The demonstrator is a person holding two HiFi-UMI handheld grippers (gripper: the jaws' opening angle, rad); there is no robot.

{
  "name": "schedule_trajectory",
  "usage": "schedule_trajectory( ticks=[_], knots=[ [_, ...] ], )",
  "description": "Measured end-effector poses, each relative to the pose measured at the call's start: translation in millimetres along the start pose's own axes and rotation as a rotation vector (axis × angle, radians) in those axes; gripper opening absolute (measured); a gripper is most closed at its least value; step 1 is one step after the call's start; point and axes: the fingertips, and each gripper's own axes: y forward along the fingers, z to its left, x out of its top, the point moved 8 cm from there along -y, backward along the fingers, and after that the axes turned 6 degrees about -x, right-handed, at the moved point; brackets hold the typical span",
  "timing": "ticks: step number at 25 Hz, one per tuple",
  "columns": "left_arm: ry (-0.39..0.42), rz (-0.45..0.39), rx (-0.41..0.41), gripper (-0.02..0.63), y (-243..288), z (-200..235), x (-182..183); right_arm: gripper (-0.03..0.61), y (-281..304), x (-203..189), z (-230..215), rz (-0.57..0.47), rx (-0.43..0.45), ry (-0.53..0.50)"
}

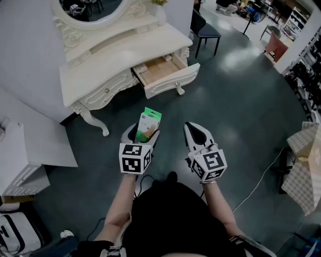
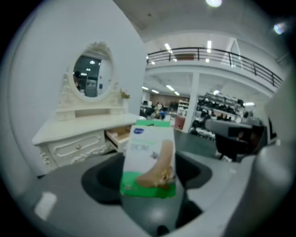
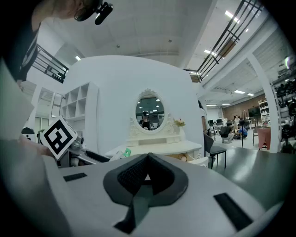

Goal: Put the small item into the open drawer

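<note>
My left gripper (image 1: 142,132) is shut on a small white-and-green box (image 1: 149,124) that stands upright between its jaws; in the left gripper view the box (image 2: 151,159) fills the middle, with a foot pictured on it. My right gripper (image 1: 197,133) is shut and empty, held beside the left one at about the same height. The open wooden drawer (image 1: 161,70) juts from the right end of the cream dressing table (image 1: 103,70), a stretch ahead of both grippers. From the left gripper that drawer (image 2: 118,135) shows just left of the box.
An oval mirror (image 1: 94,11) tops the dressing table. A dark chair (image 1: 205,31) stands behind the table's right end. White shelving (image 1: 25,150) sits at the left, a checked cloth (image 1: 305,160) at the right, and a cable (image 1: 258,183) runs across the dark floor.
</note>
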Motion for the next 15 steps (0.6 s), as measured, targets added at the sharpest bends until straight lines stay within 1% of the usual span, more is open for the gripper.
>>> schedule_trajectory(
  ticks=[3,9,15],
  knots=[
    [-0.011,-0.016,0.003,0.353,4,-1,5,-0.003,3,-1,-8,0.004,0.005,0.006],
    [-0.026,-0.032,0.002,0.353,12,-2,13,-0.003,6,-8,-23,0.028,0.004,0.052],
    [-0.006,-0.048,0.021,0.353,18,-7,23,-0.003,2,-10,-42,0.035,0.001,0.067]
  ],
)
